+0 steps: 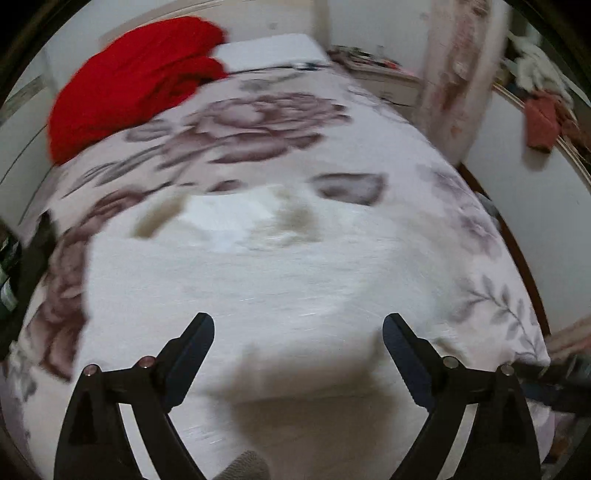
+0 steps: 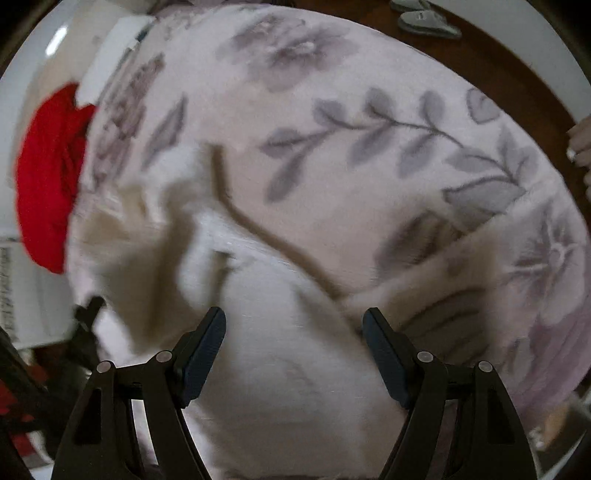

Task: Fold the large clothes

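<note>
A large white garment [image 1: 258,266] with tan trim lies spread on the floral bed cover [image 1: 258,122]. My left gripper [image 1: 298,325] is open and empty, hovering over the garment's near edge. In the right wrist view the same white garment [image 2: 280,332] lies bunched, with a tan-edged sleeve or collar [image 2: 236,210] running across it. My right gripper [image 2: 294,321] is open and empty just above the white cloth. Both views are motion-blurred.
A red blanket [image 1: 136,81] is heaped at the bed's far left; it also shows in the right wrist view [image 2: 48,177]. A white pillow [image 1: 269,51] lies at the head. Grey slippers [image 2: 428,18] sit on the wooden floor [image 2: 517,81]. A bedside table [image 1: 384,74] stands at the right.
</note>
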Tool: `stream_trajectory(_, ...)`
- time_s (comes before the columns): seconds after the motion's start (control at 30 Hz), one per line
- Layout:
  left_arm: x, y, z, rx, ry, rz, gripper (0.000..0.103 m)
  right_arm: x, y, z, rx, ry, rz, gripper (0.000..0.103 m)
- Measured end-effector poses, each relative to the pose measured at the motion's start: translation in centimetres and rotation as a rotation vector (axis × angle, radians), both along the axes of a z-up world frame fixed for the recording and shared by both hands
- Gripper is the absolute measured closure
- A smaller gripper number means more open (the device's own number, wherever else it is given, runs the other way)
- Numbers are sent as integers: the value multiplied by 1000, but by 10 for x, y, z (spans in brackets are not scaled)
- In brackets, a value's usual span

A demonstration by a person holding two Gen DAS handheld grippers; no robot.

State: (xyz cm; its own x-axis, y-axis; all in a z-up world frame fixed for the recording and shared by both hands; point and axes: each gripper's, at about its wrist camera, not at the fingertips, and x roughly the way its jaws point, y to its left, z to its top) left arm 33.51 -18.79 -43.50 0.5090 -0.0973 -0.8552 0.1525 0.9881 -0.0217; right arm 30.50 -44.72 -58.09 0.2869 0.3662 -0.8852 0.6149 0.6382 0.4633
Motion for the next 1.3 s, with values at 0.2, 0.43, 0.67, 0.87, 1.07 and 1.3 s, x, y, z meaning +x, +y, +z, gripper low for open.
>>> stream_trajectory(0.2,0,106,-21,98,92,222,10,55,27,7,124,-114,18,19)
stream_trajectory(0.43,32,184,-54,132,181,371,10,122,87,-33,121,8,190,98)
stream_trajectory(0.67,109,170,-46,48,236,271,10,169,91,-6,-215,45,313,87)
stream_trajectory(0.87,193,128,-75,9,359,155,10,176,73,20,-261,78,202,50)
stream_trajectory(1.07,222,97,-132,200,414,-3,21,231,118,2,-83,4,319,44)
stream_trajectory(1.3,203,89,-121,227,264,-44,103,302,190,-63,-172,160,602,44)
